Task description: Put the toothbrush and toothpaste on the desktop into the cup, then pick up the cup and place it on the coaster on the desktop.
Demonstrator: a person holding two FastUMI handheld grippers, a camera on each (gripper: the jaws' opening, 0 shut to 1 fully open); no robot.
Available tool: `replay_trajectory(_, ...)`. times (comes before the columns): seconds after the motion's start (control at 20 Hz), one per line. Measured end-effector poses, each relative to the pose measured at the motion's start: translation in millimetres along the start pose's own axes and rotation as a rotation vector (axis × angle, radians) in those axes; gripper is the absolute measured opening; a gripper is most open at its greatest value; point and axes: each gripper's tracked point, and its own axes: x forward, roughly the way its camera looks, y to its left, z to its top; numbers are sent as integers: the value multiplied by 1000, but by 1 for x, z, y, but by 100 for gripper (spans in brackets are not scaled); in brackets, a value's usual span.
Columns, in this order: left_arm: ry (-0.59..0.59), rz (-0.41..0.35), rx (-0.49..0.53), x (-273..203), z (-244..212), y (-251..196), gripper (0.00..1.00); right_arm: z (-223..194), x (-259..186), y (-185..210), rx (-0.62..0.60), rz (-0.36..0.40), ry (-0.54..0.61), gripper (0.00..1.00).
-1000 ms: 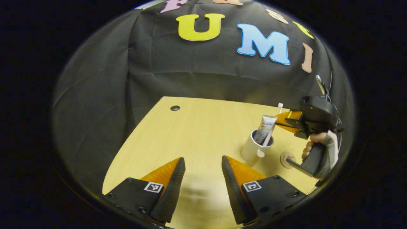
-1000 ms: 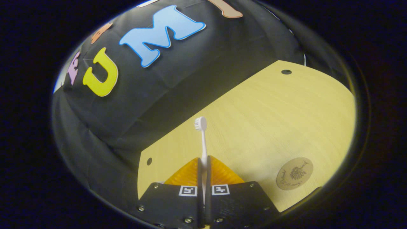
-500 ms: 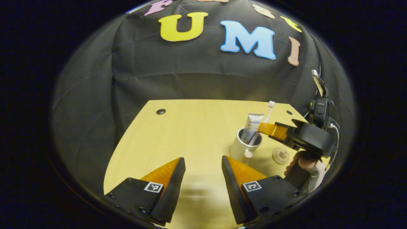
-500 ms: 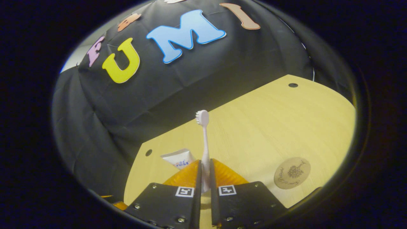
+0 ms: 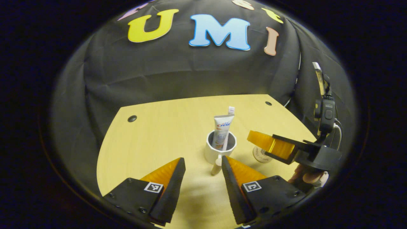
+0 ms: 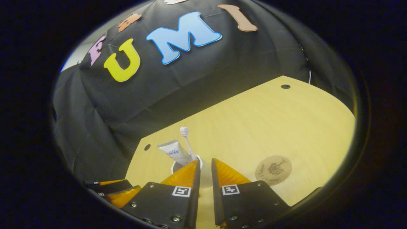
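Two items stand in the white cup (image 5: 220, 149) in the left gripper view: toothpaste (image 5: 222, 128) and toothbrush (image 5: 231, 110). The left gripper (image 5: 201, 165) is spread wide, empty, just before it. In the right gripper view the right gripper (image 6: 204, 166) stands slightly parted, gripping nothing; the coaster (image 6: 273, 169) lies bare on the desktop (image 6: 286, 121)

Both gripper views look down and forward over the pale wooden desktop (image 5: 165, 127) toward the black cloth wall. Both take in the white cup (image 5: 220, 149) (image 6: 178, 165), close ahead.

Recording booth; black cloth wall (image 5: 178, 76) behind bare wooden desktop (image 5: 165, 133).
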Motion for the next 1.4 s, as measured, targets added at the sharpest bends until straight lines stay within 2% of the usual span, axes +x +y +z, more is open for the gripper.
replay_trajectory(0.05, 22, -21, 14, 9, 3, -7, 75, 3, -5, -11, 10, -17, -1, 21)
replay_trajectory(0.3, 219, -97, 35, 44, -18, -23, 77, 20, -38, -74, 62, -122, -27, 21)
replay_trajectory(0.6, 435, -130, 92, 79, -46, -32, 76, 24, -76, -144, 155, -253, -50, 21)
replay_trajectory(0.9, 604, -95, 137, 116, -70, -22, 75, 16, -113, -192, 218, -357, -62, 21)
replay_trajectory(1.2, 664, -72, 149, 141, -81, -20, 77, 11, -129, -221, 272, -409, -56, 21)
replay_trajectory(1.3, 658, -62, 148, 143, -79, -22, 71, 9, -131, -225, 274, -417, -47, 21)
replay_trajectory(1.4, 661, -59, 158, 146, -80, -24, 49, 9, -132, -229, 282, -421, -38, 21)
